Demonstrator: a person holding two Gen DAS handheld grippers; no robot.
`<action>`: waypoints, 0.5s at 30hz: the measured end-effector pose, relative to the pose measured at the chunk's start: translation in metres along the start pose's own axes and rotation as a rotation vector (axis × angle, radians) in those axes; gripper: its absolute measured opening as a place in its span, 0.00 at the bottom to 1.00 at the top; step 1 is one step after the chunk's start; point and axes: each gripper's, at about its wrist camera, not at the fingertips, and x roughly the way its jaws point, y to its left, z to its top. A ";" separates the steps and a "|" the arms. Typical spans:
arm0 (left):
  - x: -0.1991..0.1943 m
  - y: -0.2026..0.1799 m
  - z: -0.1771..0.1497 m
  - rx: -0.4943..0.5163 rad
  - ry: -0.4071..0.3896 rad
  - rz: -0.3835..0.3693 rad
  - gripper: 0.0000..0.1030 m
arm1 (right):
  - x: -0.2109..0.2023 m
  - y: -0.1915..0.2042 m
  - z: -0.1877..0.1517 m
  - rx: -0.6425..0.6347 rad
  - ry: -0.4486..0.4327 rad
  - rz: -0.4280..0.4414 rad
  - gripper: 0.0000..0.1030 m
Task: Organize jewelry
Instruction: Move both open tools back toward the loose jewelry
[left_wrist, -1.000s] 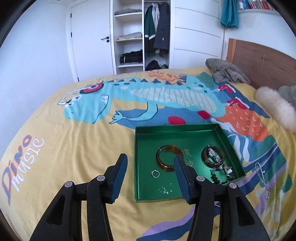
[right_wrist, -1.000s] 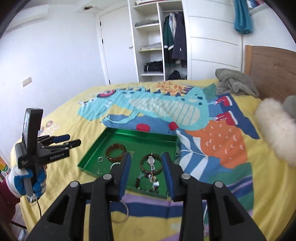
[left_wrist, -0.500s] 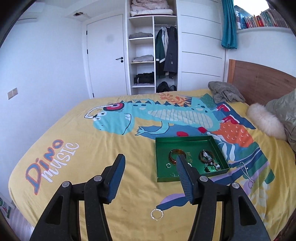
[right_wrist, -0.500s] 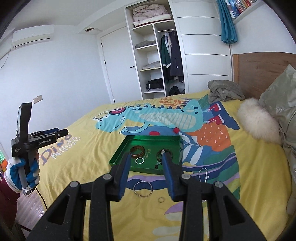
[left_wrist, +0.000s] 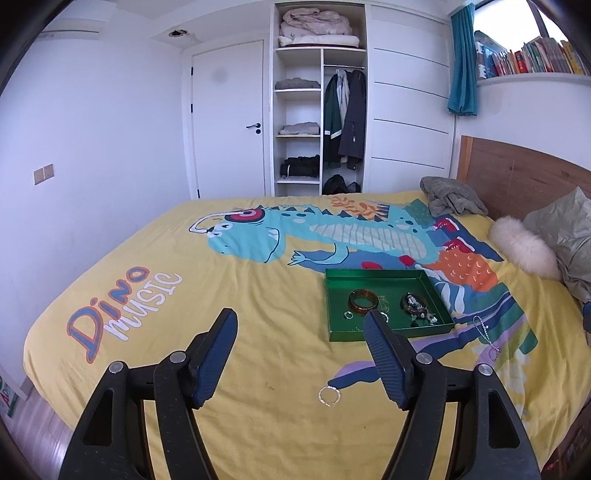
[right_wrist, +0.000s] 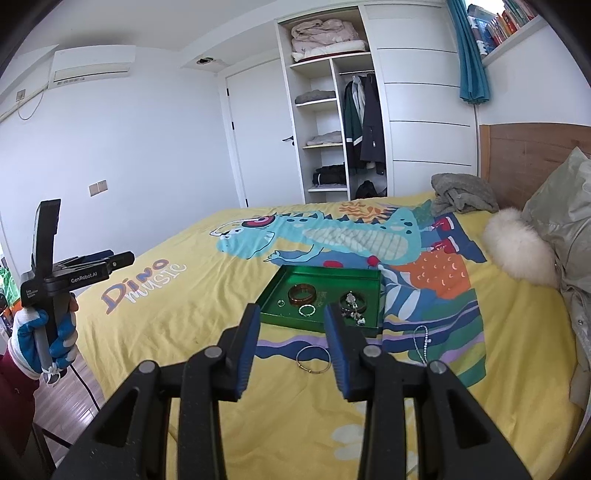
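Compared with one second ago, both cameras now stand much farther back from the green tray (left_wrist: 388, 334): it filled the lower middle of each earlier frame, and now it is small, at the centre right of the left wrist view and near the centre of the right wrist view, with much more of the yellow bedspread (left_wrist: 258, 369), the wardrobe (left_wrist: 317, 110) and the ceiling visible. The left hand-held gripper (left_wrist: 299, 347) was narrower before; its jaws are opening and already stand wide, with nothing between them. The right hand-held gripper (right_wrist: 290, 334) has its jaws opening slightly from a narrow gap, also with nothing held (the thin bangle only shows through the gap). In the tray lie an amber bangle (left_wrist: 364, 301), a small ring (left_wrist: 347, 315) and a dark bracelet (left_wrist: 413, 302) with small pieces beside it. Outside the tray, on the bedspread, the left wrist view shows a small silver ring (left_wrist: 329, 396) at the lower centre and a chain (left_wrist: 485, 332) at the right. The right wrist view shows the thin bangle (right_wrist: 313, 360) below the tray, mostly hidden in the left view behind a finger. Only the right wrist view shows the left hand-held gripper from outside, at the left edge, held by a gloved hand (right_wrist: 42, 334), and the air conditioner (right_wrist: 94, 66) at the upper left.
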 end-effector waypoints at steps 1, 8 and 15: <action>-0.002 0.003 -0.003 -0.001 0.000 0.002 0.71 | 0.000 0.001 -0.001 -0.001 0.001 -0.003 0.40; 0.004 0.017 -0.023 -0.018 0.017 0.000 0.73 | 0.016 -0.003 -0.016 0.017 0.035 -0.010 0.44; 0.028 0.018 -0.050 -0.022 0.051 -0.012 0.76 | 0.042 -0.011 -0.035 0.033 0.095 -0.004 0.44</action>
